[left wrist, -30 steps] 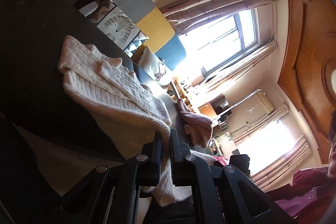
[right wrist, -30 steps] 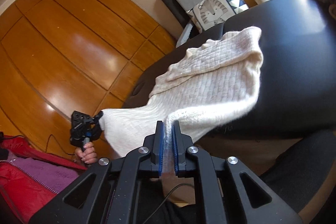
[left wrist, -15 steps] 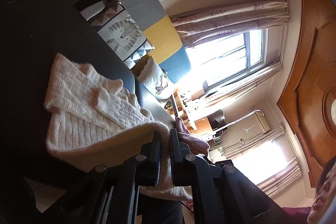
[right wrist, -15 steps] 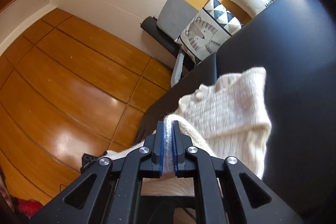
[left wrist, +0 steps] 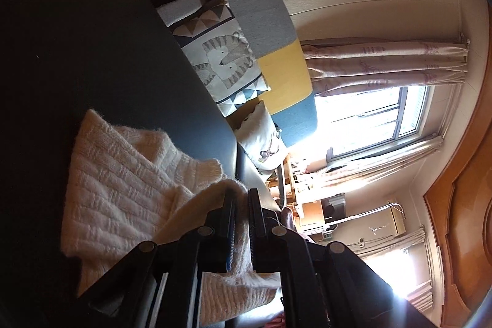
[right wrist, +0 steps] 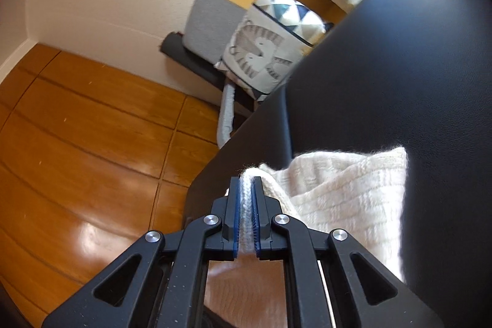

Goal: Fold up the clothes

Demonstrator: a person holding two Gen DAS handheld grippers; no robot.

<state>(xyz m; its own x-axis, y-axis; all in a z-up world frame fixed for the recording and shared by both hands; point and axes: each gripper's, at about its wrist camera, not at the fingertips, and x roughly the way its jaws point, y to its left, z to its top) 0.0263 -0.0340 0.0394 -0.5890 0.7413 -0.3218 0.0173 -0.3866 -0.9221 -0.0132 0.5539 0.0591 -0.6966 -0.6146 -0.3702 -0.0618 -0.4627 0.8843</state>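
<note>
A dark padded table [right wrist: 399,76] stands in a sunlit room with a patchwork sofa [left wrist: 276,51] and a wooden floor [right wrist: 92,143]. On it lies a cream knit sweater [left wrist: 117,189], part flat and part lifted: the left gripper [left wrist: 241,199] and the right gripper [right wrist: 245,189] each pinch an edge of it between nearly closed fingers. By my reading a fold is midway, one layer carried over the flat part and not yet laid down or smoothed.

The left wrist camera looks along its gripper [left wrist: 241,205], tilted sideways, toward the window [left wrist: 378,116]. The right wrist camera looks along its gripper [right wrist: 245,195], close above the dark table [right wrist: 399,66]. Both views share the sweater [left wrist: 123,189] [right wrist: 347,192] and the tiger cushion [left wrist: 224,63] [right wrist: 261,57].
</note>
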